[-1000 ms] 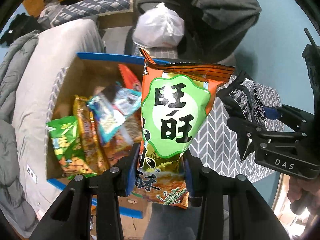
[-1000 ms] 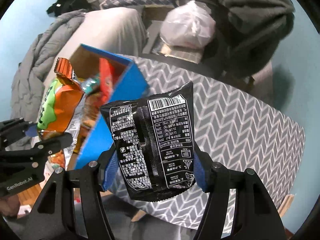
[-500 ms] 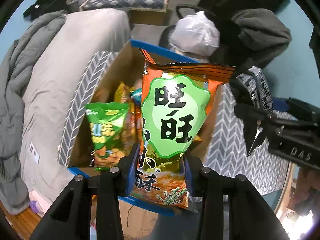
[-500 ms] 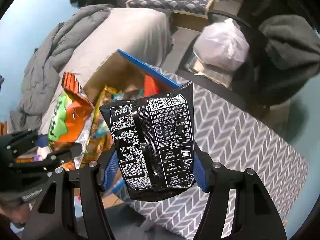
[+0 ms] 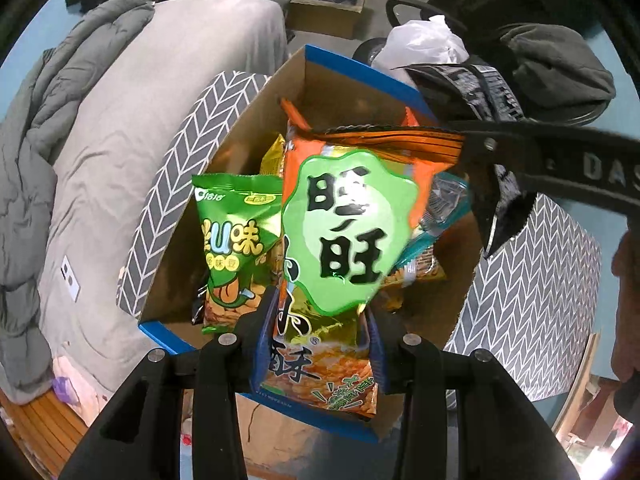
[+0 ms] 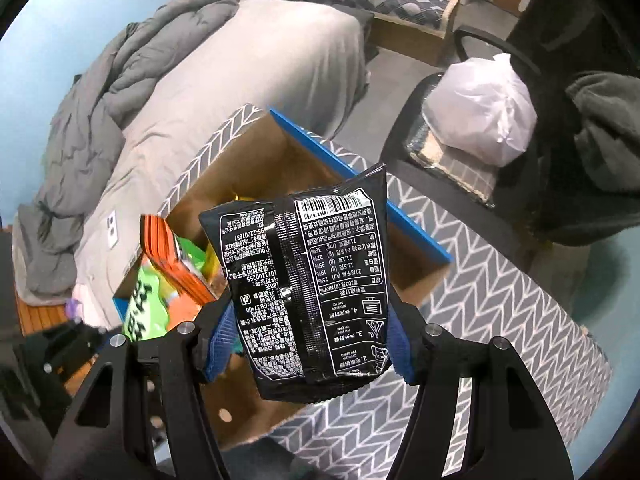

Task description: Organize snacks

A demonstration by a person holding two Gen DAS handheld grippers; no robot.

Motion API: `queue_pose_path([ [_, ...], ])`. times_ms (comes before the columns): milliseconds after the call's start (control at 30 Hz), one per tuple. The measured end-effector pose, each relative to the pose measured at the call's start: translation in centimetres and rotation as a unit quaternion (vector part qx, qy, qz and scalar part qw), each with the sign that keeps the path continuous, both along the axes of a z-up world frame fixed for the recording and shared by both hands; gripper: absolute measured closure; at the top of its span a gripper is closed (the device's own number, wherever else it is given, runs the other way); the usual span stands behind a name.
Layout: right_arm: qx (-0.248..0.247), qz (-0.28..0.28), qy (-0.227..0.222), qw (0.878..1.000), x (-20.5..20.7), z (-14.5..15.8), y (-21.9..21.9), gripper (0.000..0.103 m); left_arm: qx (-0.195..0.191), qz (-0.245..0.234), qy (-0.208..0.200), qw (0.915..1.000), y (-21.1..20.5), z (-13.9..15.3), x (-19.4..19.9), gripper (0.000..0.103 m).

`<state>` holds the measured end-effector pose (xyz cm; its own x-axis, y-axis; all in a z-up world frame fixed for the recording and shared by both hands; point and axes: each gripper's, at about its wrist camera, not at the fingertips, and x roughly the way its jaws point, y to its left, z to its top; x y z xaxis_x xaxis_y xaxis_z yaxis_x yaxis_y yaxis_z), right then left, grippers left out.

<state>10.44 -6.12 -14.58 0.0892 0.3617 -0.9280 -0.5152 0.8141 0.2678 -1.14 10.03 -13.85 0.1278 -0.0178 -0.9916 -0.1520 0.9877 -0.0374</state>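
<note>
1. The left gripper (image 5: 316,346) is clenched on an orange-and-green snack bag (image 5: 344,236), held upright over the open cardboard box (image 5: 344,68).
2. The right gripper (image 6: 308,340) grips a black snack packet (image 6: 308,280) — above the box's 3 o'clock side.
3. A green snack bag (image 5: 236,248) stands inside the box at 9 o'clock — on the chevron-patterned table (image 6: 500,320).
</note>
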Motion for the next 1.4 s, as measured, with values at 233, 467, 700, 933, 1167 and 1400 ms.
queue_pose_path([
  [233,-0.017,0.019,-0.011,1.000,0.2,0.4,1.8,0.038,-0.003,0.027,-0.008,0.9996,1.4,0.4,-0.3,0.050],
  [467,-0.011,0.024,-0.022,0.999,-0.2,1.8,2.1,0.030,0.004,0.045,-0.025,0.9987,2.6,2.2,-0.7,0.035],
  [700,0.002,0.012,-0.037,0.999,-1.2,4.0,1.0,0.027,0.012,0.045,-0.044,0.9980,3.0,4.7,-0.7,0.031],
  [933,0.014,-0.015,-0.064,0.998,-2.7,7.0,-1.3,0.023,0.031,0.039,-0.080,0.9955,3.1,8.0,-0.9,0.023],
  [1167,0.026,-0.048,-0.088,0.995,-3.8,9.6,-3.2,0.022,0.034,0.029,-0.105,0.9935,2.5,10.6,-0.8,0.023],
  [1400,0.031,-0.078,-0.100,0.991,-5.0,11.1,-5.0,0.022,0.038,0.013,-0.129,0.9908,1.5,12.6,-1.0,0.023],
])
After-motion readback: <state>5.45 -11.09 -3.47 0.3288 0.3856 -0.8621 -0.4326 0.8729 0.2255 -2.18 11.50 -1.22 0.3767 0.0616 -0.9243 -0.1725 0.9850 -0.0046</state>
